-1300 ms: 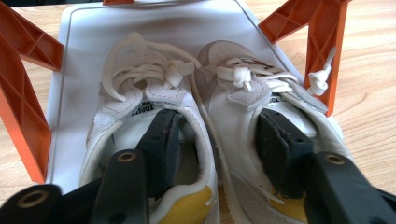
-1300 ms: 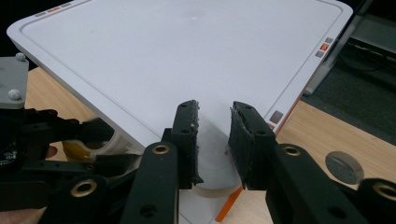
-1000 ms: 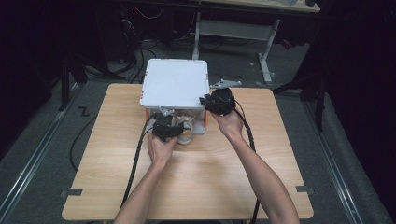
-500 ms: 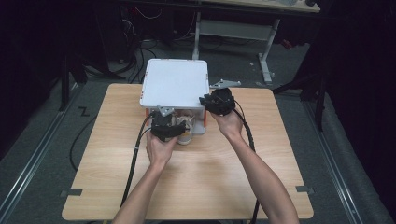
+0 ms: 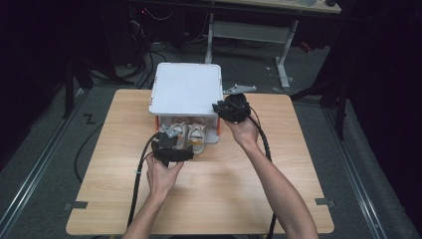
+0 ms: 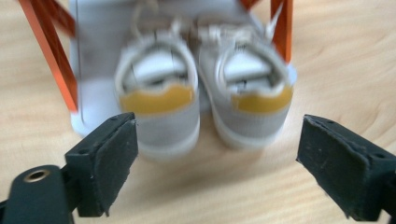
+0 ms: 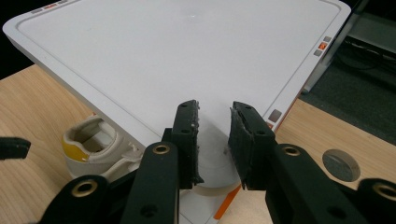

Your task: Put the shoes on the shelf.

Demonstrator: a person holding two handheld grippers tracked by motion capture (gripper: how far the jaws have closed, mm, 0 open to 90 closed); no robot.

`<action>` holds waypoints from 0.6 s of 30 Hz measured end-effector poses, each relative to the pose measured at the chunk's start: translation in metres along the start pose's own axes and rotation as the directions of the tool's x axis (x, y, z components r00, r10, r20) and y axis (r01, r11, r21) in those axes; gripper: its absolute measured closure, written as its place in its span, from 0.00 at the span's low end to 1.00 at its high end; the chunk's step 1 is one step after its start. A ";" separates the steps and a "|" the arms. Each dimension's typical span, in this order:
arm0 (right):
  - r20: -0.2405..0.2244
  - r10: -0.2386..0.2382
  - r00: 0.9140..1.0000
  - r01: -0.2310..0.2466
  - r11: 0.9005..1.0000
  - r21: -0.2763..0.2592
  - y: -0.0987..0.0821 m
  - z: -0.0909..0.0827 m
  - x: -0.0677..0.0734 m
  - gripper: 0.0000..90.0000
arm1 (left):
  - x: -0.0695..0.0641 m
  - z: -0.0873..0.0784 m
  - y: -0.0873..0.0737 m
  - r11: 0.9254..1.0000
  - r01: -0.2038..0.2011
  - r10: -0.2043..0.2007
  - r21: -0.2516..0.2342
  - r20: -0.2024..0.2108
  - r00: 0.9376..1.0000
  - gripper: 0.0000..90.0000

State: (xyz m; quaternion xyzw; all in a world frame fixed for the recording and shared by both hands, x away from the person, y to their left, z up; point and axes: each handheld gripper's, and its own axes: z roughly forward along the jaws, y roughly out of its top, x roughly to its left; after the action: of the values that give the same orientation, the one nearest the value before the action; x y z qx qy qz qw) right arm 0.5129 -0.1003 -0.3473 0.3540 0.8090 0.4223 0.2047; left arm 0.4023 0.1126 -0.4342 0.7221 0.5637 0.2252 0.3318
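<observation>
Left claw: at 6 o'clock from the shoes. Earlier frames are given, so note that its jaws have just been opening; they now stand spread wide with nothing between them, and the pads lie short of the heels.

Shoes: a pale pair with yellow heel tabs, side by side and touching, heels toward the person. They sit on the low shelf of a white rack, under its top panel, with the heels projecting past the front edge over the bench.

Right claw: at 2 o'clock from the shoes, at the near right corner of the rack top. Its jaws are drawn near together; whether the pads press on the panel edge cannot be told.

Handling, as a judgement: the shoes look light, with soft, yielding uppers and a firmer sole. Take hold across both heel counters together, or at one heel low near the sole; a pinch on the collar alone would likely fold it. The rack looks light enough to slide, so steadying its corner is advisable.
</observation>
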 end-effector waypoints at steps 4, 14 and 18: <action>0.000 -0.002 1.000 0.002 1.000 0.003 0.001 0.000 0.000 0.80 | -0.002 0.010 -0.008 0.999 0.017 -0.016 0.046 -0.008 1.000 0.10; 0.009 -0.006 1.000 0.006 1.000 0.005 0.001 0.000 0.001 0.80 | -0.004 0.032 -0.008 0.994 0.059 -0.055 0.092 -0.042 0.998 0.11; 0.007 -0.006 1.000 0.006 1.000 0.007 0.001 0.000 0.001 0.80 | -0.004 0.042 -0.008 0.990 0.082 -0.076 0.114 -0.056 0.996 0.15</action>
State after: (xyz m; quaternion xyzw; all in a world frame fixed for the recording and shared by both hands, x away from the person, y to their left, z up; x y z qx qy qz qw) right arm 0.5124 -0.0990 -0.3466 0.3538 0.8107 0.4176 0.2077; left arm 0.4248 0.1003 -0.4683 0.7114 0.6122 0.1972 0.2832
